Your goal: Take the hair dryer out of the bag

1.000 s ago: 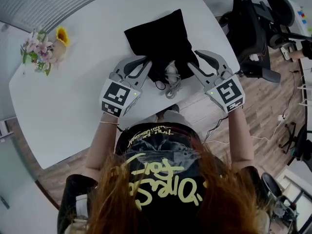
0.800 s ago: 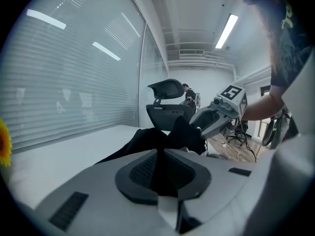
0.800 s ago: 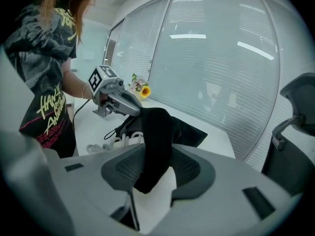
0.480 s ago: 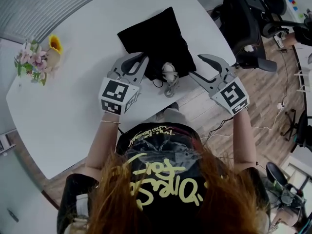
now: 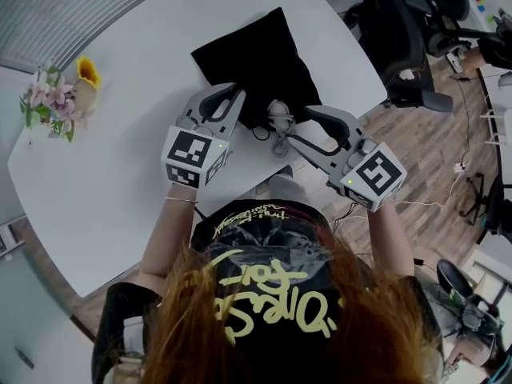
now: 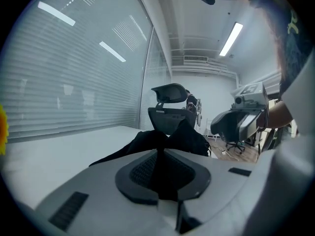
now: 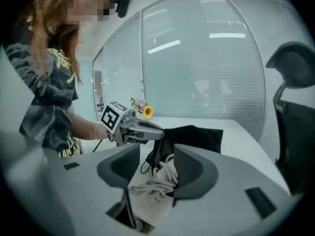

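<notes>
A black fabric bag lies on the white table, its mouth toward me. A pale hair dryer pokes out of the mouth, and its coiled grey cord spills onto the table. My left gripper is shut on the bag's left edge; in the left gripper view black cloth fills the pinch of that gripper. At the bag's mouth my right gripper stands open. The cord lies between the spread pads of that gripper without being pressed.
A small vase of flowers stands at the table's far left. Black office chairs crowd the wooden floor to the right. The table's near edge runs just under the cord, close to my body.
My right gripper opened wider, rolled and swung left to the bag's mouth, so the cord now lies between its jaws. The left gripper kept its hold in place.
</notes>
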A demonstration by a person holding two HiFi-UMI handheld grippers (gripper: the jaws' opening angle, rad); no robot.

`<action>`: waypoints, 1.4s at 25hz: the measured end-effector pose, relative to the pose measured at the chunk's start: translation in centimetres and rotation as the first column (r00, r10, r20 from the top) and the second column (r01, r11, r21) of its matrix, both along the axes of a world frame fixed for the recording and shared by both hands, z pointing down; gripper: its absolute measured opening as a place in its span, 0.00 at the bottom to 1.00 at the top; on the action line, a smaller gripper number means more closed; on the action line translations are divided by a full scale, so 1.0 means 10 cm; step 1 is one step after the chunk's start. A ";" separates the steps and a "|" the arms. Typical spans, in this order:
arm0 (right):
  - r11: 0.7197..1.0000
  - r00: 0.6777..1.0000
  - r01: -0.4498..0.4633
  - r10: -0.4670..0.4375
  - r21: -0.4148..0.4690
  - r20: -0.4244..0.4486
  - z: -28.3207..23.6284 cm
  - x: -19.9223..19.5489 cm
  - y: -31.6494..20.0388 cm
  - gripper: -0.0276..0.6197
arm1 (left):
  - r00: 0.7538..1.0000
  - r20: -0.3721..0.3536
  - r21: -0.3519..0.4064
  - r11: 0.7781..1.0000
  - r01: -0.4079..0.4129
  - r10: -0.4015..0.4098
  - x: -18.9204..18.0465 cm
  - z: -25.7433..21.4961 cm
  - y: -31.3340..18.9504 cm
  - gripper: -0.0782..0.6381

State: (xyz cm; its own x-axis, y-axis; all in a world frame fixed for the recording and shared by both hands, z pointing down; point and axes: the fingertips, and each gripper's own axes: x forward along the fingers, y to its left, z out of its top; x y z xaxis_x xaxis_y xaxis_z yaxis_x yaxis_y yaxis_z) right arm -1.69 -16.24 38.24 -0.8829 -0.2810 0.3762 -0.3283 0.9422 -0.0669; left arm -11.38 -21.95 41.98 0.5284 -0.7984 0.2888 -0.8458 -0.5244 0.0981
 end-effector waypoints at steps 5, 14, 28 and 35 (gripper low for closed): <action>0.983 0.989 -0.141 0.135 -0.116 -0.059 0.32 -0.13 -0.20 0.38 | 1.000 -0.010 0.013 1.000 -0.013 0.013 0.00 -0.07 0.05 0.16; 0.938 0.955 -0.283 0.256 -0.200 -0.150 0.58 -0.15 -0.43 0.38 | 0.997 -0.044 0.052 0.997 -0.061 0.063 0.01 -0.24 0.19 0.16; 0.923 0.919 -0.343 0.292 -0.174 -0.265 0.71 -0.33 -0.60 0.38 | 0.988 -0.071 0.099 0.987 -0.127 0.134 0.03 -0.37 0.35 0.16; 0.909 0.891 -0.386 0.323 -0.156 -0.319 0.80 -0.42 -0.65 0.40 | 0.977 -0.121 0.105 0.981 -0.161 0.174 0.07 -0.38 0.40 0.15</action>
State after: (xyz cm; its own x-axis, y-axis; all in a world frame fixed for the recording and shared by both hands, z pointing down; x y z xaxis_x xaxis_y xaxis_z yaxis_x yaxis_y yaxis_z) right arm -5.90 -22.71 46.28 -0.5877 -0.4424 0.6773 -0.6721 0.7331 -0.1043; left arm -10.72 -17.95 38.18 0.6849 -0.7156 0.1372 -0.7286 -0.6696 0.1440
